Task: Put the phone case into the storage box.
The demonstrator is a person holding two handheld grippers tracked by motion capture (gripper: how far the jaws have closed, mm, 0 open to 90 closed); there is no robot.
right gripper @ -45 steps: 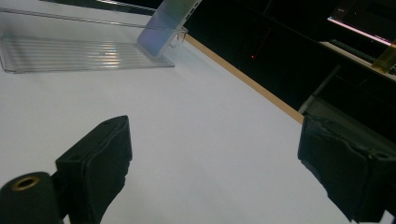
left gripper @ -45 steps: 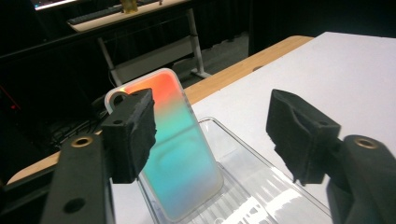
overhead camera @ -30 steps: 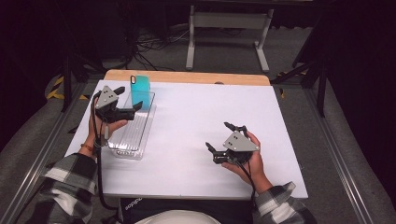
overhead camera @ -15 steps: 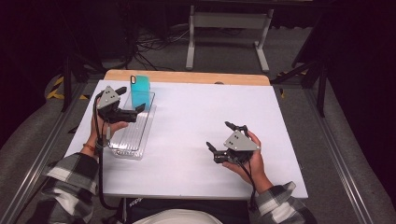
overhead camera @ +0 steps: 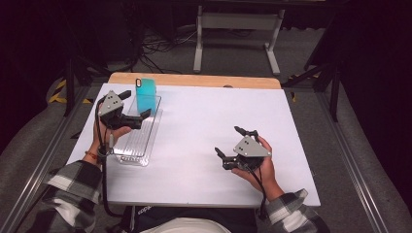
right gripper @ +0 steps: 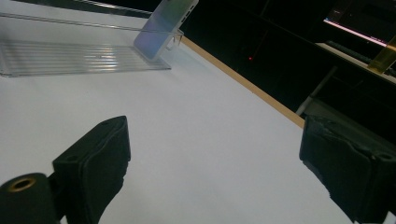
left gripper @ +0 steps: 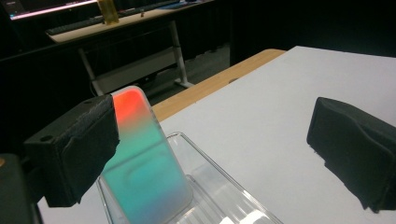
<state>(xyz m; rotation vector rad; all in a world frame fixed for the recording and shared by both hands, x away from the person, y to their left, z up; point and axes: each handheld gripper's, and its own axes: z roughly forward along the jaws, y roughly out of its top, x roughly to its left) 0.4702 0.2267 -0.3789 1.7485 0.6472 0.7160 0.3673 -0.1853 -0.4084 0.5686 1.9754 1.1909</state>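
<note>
- Teal phone case [overhead camera: 145, 94] stands tilted at the far end of the clear ribbed tray [overhead camera: 137, 141], leaning back toward the table's far edge; in the left gripper view its upper end glows orange-red.
- Tray lies along the table's left edge, long axis running from near to far, with its far end close to the far-left corner.
- White table [overhead camera: 204, 126] has a bare wooden strip along its far edge.
- We hold the left gripper [overhead camera: 135, 106] over the tray's far half, just short of the case. Its jaws have just been opening and now stand wide.
- In the left gripper view [left gripper: 210, 154] the case sits just beside the left-hand pad, partly behind it; we cannot tell whether they touch. The other pad is well apart from the case, so nothing is gripped.
- We hold the right gripper [overhead camera: 229, 141] low over the near-right part of the table, well apart from the tray, pointing toward it.
- Its jaws are spread wide with only bare table between them, as seen in the right gripper view [right gripper: 215, 172]; it has hold of nothing.
</note>
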